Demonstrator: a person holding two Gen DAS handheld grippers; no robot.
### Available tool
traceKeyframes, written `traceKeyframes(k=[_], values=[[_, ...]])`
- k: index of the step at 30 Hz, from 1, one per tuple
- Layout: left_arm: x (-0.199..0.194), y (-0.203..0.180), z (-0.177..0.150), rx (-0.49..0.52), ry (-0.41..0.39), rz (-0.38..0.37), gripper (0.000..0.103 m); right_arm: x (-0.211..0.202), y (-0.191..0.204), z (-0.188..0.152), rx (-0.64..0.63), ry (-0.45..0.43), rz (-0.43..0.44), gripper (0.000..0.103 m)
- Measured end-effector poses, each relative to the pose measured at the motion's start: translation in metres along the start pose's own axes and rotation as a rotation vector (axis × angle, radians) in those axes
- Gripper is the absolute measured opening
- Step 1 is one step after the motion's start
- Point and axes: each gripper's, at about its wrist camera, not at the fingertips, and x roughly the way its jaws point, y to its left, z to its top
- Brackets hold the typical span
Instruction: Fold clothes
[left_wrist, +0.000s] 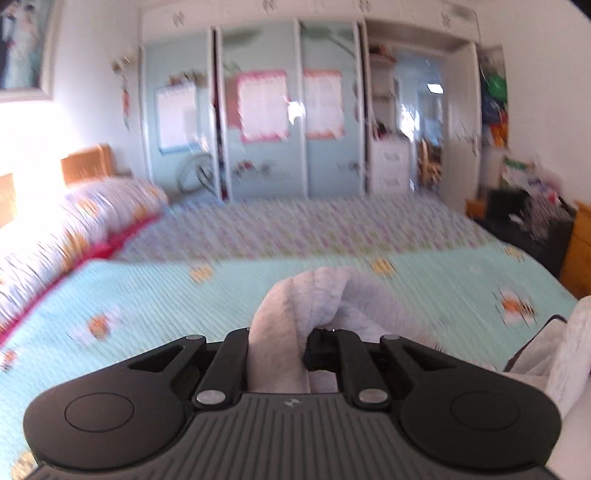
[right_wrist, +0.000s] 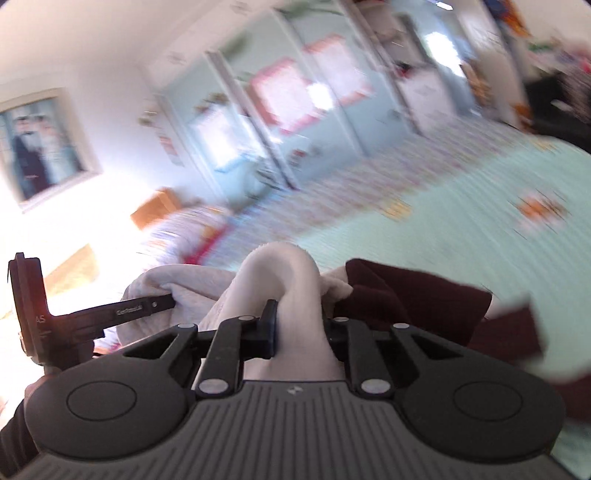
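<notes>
Left gripper (left_wrist: 279, 354) pinches a fold of the pale grey fleecy garment (left_wrist: 317, 295), bunched above the mint quilted bedspread (left_wrist: 147, 295). Right gripper (right_wrist: 299, 328) clamps another fold of it (right_wrist: 284, 273); a dark maroon cloth (right_wrist: 413, 295) lies at three o'clock, touching it.

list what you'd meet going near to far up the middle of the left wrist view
left gripper shut on the pale fleece garment → mint quilted bedspread → patterned far strip of the bed cover → wardrobe with sliding doors
</notes>
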Motion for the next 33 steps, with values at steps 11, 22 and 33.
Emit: traceKeyframes(k=[11,22,33], values=[[0.000,0.115,0.005,-0.023,0.141,0.289,0.034,0.090,0.095,0.046,-0.048,0.052,0.210,0.018],[0.039,0.213,-0.155,-0.169,0.448,0.370,0.034,0.220,0.017,-0.087,0.096,0.391,0.021,0.038],[0.026,0.255,-0.147,-0.200,0.459,0.294,0.046,0.191,0.106,-0.144,-0.240,0.463,0.285,0.069]])
